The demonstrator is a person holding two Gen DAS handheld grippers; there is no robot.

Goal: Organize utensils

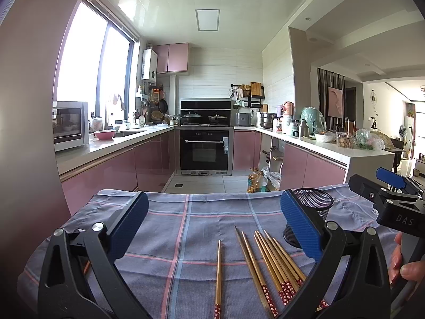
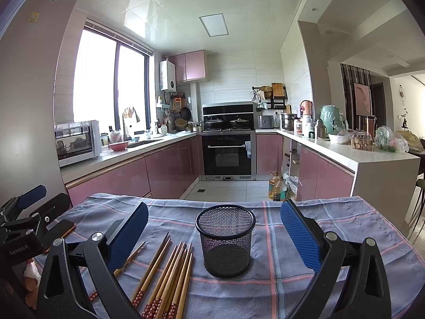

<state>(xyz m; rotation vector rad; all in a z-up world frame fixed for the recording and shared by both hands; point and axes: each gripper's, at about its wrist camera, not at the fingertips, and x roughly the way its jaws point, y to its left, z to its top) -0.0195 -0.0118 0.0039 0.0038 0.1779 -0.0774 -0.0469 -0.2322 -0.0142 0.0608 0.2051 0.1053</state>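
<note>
Several wooden chopsticks [image 1: 268, 263] with red flowered ends lie loose on a blue checked cloth [image 1: 186, 226]; one lies apart to the left [image 1: 218, 273]. They also show in the right wrist view [image 2: 170, 273]. A black mesh cup [image 2: 225, 240] stands upright and empty to their right; the left wrist view shows it behind my right finger [image 1: 316, 202]. My left gripper [image 1: 212, 228] is open above the chopsticks, holding nothing. My right gripper [image 2: 213, 236] is open and empty, its fingers either side of the cup without touching it.
A phone [image 2: 59, 230] lies on the cloth at the left edge. The other gripper shows at each view's side [image 1: 393, 199] [image 2: 24, 223]. Beyond the table's far edge are oil bottles [image 1: 256, 180] on the floor, pink cabinets and an oven [image 1: 204, 148].
</note>
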